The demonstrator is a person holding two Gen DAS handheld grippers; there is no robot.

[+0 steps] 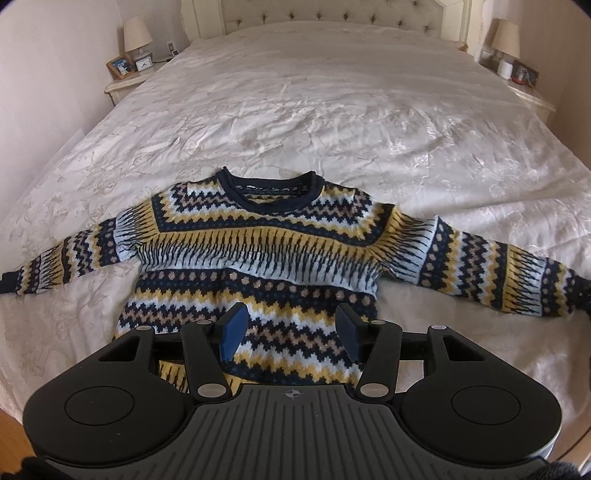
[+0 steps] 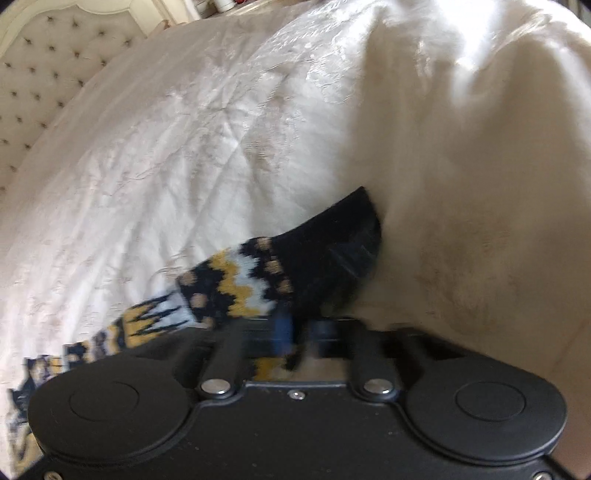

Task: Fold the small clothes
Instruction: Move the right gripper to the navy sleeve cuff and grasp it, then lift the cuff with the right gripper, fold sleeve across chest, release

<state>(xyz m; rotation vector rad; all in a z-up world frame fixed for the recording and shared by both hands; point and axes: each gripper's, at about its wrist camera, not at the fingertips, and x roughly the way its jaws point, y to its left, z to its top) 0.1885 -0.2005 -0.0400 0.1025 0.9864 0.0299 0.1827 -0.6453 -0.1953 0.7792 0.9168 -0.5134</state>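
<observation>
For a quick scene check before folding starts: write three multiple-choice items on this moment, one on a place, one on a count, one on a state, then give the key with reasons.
1. Where does the sweater lie?
A. on the bed
B. on the floor
C. on a chair

2. How many lamps flank the headboard?
A. one
B. two
C. four

3. How is the left gripper?
A. shut on the collar
B. open above the sweater's lower body
C. shut on a sleeve

Key:
1 A, it is spread flat on the white cover.
2 B, left lamp and right lamp.
3 B, its blue pads stand apart, holding nothing.
</observation>
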